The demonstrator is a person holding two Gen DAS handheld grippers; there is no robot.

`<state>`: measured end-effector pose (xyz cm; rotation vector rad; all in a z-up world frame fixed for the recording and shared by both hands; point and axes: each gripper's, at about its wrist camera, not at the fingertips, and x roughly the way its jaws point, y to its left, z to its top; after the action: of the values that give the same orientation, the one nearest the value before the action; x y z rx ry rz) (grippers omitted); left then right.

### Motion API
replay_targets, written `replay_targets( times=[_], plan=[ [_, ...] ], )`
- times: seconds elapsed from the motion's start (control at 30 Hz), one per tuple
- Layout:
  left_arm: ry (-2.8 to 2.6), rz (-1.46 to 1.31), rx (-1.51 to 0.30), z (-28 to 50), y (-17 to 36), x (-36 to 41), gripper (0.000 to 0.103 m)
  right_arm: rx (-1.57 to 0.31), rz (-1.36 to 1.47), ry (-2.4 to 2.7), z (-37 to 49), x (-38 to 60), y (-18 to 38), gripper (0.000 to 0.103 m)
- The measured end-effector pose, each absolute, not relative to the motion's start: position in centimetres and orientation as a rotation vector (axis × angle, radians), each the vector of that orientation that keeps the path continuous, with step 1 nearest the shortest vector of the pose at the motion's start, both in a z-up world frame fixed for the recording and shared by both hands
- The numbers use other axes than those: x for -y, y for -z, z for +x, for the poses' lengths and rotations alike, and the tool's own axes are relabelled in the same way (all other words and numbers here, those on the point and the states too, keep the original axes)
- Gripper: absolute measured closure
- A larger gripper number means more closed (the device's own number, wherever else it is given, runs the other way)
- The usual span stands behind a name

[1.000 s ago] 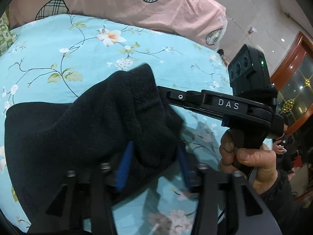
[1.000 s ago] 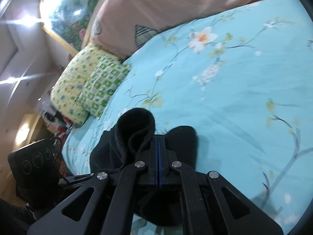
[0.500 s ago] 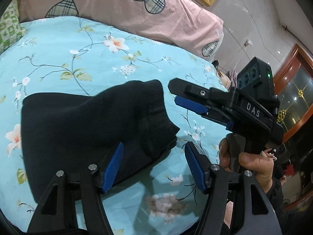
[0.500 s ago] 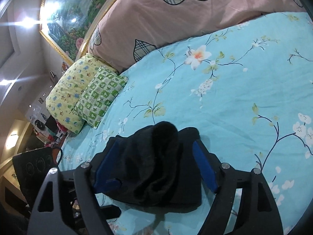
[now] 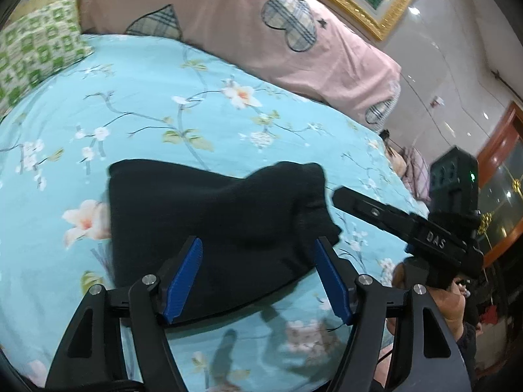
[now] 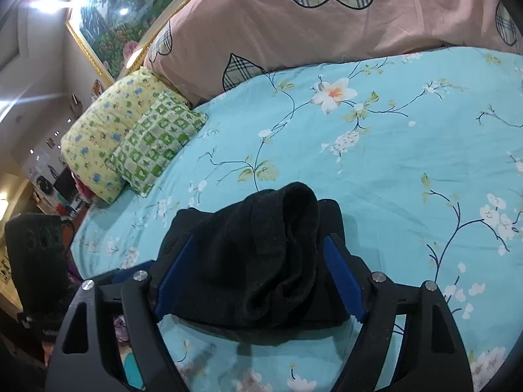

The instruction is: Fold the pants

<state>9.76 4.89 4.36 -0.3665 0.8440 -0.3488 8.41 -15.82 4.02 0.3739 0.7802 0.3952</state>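
Black pants [image 5: 212, 228] lie between spread left hand-held gripper [image 5: 258, 274] fingers.

One bundle of black pants [image 6: 261, 261] lies on one bed [image 6: 408, 163]. Two tools show: left tool [image 5: 258, 277] and right tool [image 6: 258, 281]. Two patterned pillows [image 6: 157, 143] sit upper left, beside one pink quilt [image 6: 294, 26] and one framed painting [image 6: 108, 29].

Near edge of the black pants [image 6: 261, 261] hidden behind the right gripper [image 6: 258, 277] frame, bed sheet [image 5: 163, 104] cut off at frame edges, hand [image 5: 434, 300] mostly hidden behind its handle, background figures perhaps people, too blurred to tell
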Motion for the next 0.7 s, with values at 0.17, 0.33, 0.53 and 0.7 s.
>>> replay_targets(
  times=[0.17, 0.33, 0.53, 0.7],
  plan=[
    [0.290, -0.406, -0.845, 9.5, -3.9, -7.6, 0.028, -0.802, 0.337, -0.358, 8.3, 15.3, -3.7, 0.019],
    [0.255, -0.434, -0.878, 10.0, -2.7, -9.3, 0.027, -0.828, 0.321, -0.342, 8.3, 15.1, -3.0, 0.018],
    [0.220, -0.446, -0.895, 10.7, -1.9, -10.3, 0.027, -0.844, 0.308, -0.331, 8.4, 14.6, -2.1, 0.018],
    [0.196, -0.455, -0.920, 11.3, -1.0, -10.8, 0.027, -0.866, 0.270, -0.308, 8.7, 14.2, -1.1, 0.018]
  ],
)
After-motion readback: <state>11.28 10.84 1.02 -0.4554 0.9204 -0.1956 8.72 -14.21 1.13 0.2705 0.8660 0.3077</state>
